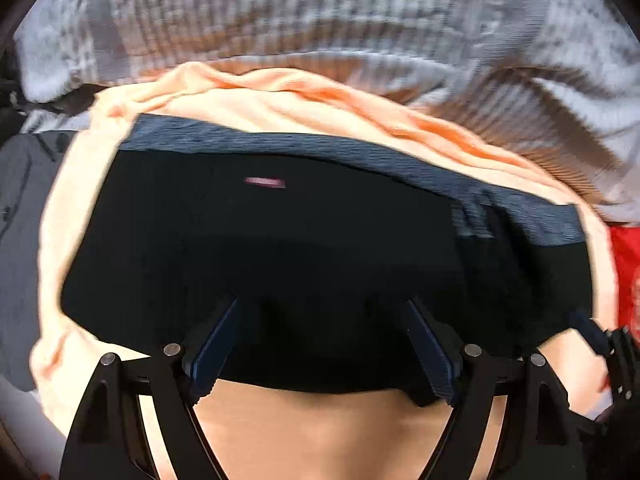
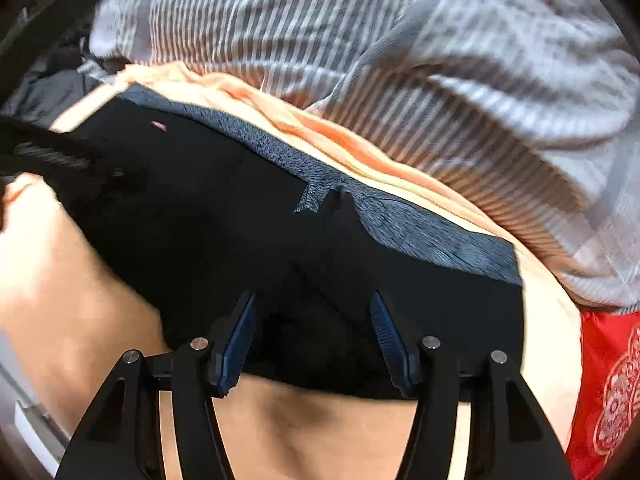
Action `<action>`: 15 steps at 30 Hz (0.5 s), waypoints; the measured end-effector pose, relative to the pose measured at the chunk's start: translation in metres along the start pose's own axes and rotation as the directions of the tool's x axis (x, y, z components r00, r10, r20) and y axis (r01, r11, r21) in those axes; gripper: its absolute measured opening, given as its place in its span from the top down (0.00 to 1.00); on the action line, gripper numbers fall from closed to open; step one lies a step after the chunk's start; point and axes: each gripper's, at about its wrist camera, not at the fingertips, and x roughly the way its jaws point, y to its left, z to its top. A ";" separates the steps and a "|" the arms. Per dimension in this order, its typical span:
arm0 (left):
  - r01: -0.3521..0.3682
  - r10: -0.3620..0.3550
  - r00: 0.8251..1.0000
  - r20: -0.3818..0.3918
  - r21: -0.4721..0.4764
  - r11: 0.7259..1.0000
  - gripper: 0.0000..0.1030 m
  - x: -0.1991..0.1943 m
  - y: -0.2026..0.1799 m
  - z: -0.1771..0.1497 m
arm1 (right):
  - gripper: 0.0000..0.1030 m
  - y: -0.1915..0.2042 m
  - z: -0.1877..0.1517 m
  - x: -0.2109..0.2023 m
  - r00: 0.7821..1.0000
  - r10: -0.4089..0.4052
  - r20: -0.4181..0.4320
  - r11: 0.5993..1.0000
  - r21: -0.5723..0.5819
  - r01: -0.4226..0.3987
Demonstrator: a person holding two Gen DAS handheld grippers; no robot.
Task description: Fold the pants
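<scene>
Both views look steeply down onto a folded pair of black pants with a grey ribbed waistband (image 1: 280, 248), lying on a peach-coloured cloth sheet (image 1: 256, 432).

Left gripper (image 1: 324, 316): jaws spread wide, nothing between the blue pads; the tips hang over the pants' near edge, lower centre of frame. Contact with the fabric cannot be told.

Right gripper (image 2: 314, 308): jaws parted to a middling width, empty, also over the near edge of the pants (image 2: 248, 240).

Long axis of the folded bundle runs left to right across the left view, waistband along its far upper side; in the right view it slants from upper left down to the right.

A grey-and-white striped blanket (image 2: 360, 40) lies beyond it, a red patterned cloth (image 2: 604, 380) at lower right.

Judgement: both grippers are equally near, side by side over the near long edge; any further fold would go away from them, toward the waistband.
</scene>
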 end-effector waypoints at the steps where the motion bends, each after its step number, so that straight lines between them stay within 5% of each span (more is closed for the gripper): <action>1: 0.034 -0.034 0.999 -0.004 0.011 0.999 0.19 0.000 -0.008 0.001 | 0.40 -0.016 -0.007 -0.007 1.000 0.014 0.004 0.999 0.041 -0.014; 6: 0.182 -0.181 0.983 -0.025 0.096 0.979 0.19 0.001 -0.070 0.006 | 0.40 -0.088 -0.036 -0.022 0.998 -0.017 -0.053 0.949 0.314 0.033; 13: 0.252 -0.240 0.966 -0.099 0.135 0.958 0.19 0.033 -0.138 0.013 | 0.40 -0.170 -0.074 -0.003 0.993 -0.001 -0.121 0.832 0.551 0.068; 15: 0.254 -0.245 0.965 -0.089 0.121 0.960 0.30 0.042 -0.146 0.016 | 0.40 -0.184 -0.078 0.001 0.993 -0.003 -0.117 0.807 0.586 0.071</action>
